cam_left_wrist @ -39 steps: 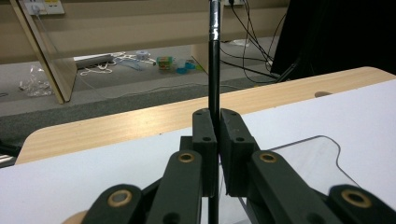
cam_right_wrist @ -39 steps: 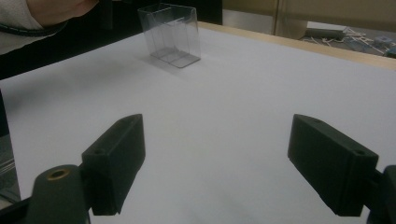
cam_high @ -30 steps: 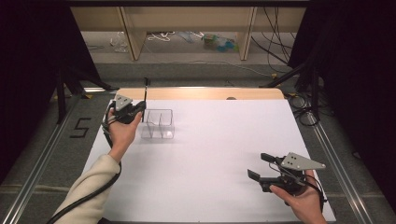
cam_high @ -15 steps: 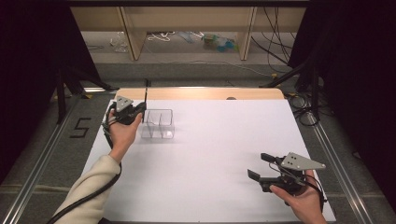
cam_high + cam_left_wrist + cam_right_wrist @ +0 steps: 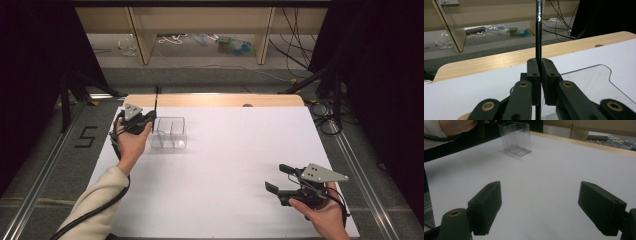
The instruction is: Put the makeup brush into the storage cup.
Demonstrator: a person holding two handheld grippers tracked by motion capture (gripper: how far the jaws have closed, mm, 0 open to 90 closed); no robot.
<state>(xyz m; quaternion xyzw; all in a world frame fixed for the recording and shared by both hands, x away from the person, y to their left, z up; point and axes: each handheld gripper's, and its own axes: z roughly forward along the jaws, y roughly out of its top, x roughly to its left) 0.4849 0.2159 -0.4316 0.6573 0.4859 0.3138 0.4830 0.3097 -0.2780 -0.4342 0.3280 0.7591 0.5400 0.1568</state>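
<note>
High view: one clear box [image 5: 168, 133] near the table's [image 5: 240, 165] left edge; left gripper [image 5: 150, 119] clamps one black rod [image 5: 155, 106], right gripper [image 5: 279, 177] gapes empty

At centre frame we see our left gripper [image 5: 538, 75] clamped on a thin black rod [image 5: 538, 32] standing upright; a clear container [image 5: 596, 82] sits lower right.

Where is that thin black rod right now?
The thin black rod stands upright, clamped in the left gripper, at the table's far left in the high view, right beside the clear plastic two-compartment box.
</note>
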